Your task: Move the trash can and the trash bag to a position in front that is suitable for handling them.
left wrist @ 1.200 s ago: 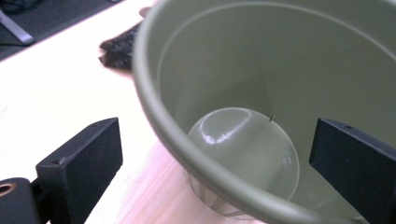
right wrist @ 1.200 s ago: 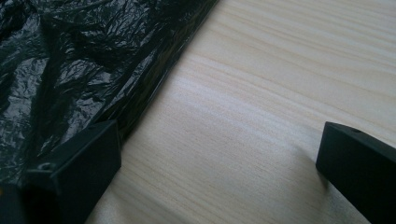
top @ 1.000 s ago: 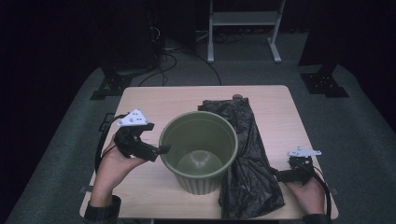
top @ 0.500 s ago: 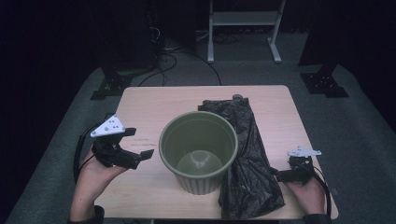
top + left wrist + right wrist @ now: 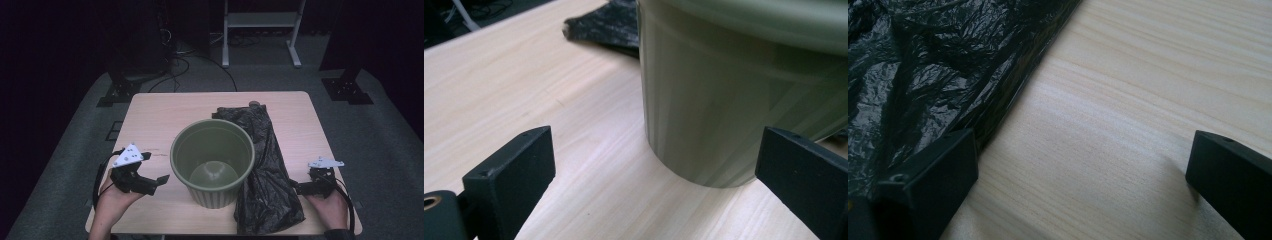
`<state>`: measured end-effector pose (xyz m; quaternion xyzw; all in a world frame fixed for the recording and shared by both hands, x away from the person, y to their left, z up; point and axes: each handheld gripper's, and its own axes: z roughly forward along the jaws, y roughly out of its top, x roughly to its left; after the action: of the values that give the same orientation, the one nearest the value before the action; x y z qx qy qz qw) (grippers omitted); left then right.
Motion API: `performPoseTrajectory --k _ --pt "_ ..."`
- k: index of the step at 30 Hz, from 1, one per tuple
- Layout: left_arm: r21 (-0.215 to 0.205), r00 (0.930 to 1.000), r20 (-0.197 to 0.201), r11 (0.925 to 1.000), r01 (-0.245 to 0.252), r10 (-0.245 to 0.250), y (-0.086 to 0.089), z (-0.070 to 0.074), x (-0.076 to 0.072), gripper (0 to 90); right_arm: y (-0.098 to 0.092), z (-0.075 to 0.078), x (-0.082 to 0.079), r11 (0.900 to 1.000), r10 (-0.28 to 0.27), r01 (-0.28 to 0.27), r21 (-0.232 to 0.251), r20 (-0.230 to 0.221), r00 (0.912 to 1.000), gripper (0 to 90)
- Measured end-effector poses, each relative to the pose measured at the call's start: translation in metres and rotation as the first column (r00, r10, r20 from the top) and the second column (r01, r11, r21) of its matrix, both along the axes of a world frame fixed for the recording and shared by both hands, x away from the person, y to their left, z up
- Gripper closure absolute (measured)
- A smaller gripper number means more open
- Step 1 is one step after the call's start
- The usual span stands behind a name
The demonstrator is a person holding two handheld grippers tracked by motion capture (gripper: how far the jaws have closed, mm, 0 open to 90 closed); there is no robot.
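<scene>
A dim room with dark carpet, loose cables and a metal stand in the upper part of the high view surrounds a pale wood-grain desk [image 5: 165, 115] that carries the work. At the centre of that frame stands an olive-green plastic bin [image 5: 212, 167], round, tapered toward its base, smooth-walled with a rolled rim, upright and empty. Just right of it lies a black bin bag [image 5: 262, 170], thin crinkled film, glossy and full of creases, stretched from the far middle of the desk to its near edge and touching the bin's side. The left hand-held gripper [image 5: 152, 184], lower left of the frame, has its jaws spread and holds nothing, pointing at the bin's base; in the left gripper view the bin wall [image 5: 724, 100] rises just ahead between the jaws. The right hand-held gripper [image 5: 298, 188], lower right, is also spread and empty, one jaw at the bag's edge [image 5: 948, 75]. The likely trouble is the bag: so slippery a film may slide out of a shallow pinch, or several layers may come up together so the mouth will not open. The light bin could tip or skate if nudged by the left jaws.
</scene>
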<state>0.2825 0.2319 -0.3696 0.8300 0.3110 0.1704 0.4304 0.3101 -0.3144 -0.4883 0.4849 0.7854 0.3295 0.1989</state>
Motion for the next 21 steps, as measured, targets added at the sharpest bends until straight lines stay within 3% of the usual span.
performPoseTrajectory --k 7,8,9,12,17,21 --pt "0.025 1.0000 -0.003 0.9996 -0.009 0.009 -0.005 -0.024 0.003 1.4 0.000 0.000 0.000 1.000 0.000 0.000 0.000 0.000 1.0000 0.0" --pt "0.028 0.9999 -0.008 0.9996 -0.007 0.007 -0.006 -0.036 0.006 1.4 0.000 0.000 0.000 1.000 0.001 -0.001 -0.001 0.001 1.0000 0.0" --pt "0.028 0.9999 -0.008 0.9996 -0.007 0.007 -0.006 -0.036 0.006 1.5 0.000 0.000 0.000 1.000 0.001 -0.001 -0.001 0.001 1.0000 0.0" --pt "0.031 0.9995 -0.029 0.9995 -0.011 0.012 -0.007 -0.058 0.014 1.4 0.000 0.000 0.000 1.000 0.002 -0.002 -0.001 0.001 1.0000 0.0" --pt "0.044 0.9981 -0.053 0.9986 -0.028 0.030 -0.009 -0.080 0.021 1.4 0.000 0.000 0.000 1.000 0.002 -0.002 -0.001 0.001 1.0000 0.0" --pt "0.064 0.9981 -0.043 0.9971 -0.041 0.044 -0.010 -0.093 0.025 1.4 0.000 0.000 0.000 1.000 0.002 -0.002 -0.001 0.001 1.0000 0.0"
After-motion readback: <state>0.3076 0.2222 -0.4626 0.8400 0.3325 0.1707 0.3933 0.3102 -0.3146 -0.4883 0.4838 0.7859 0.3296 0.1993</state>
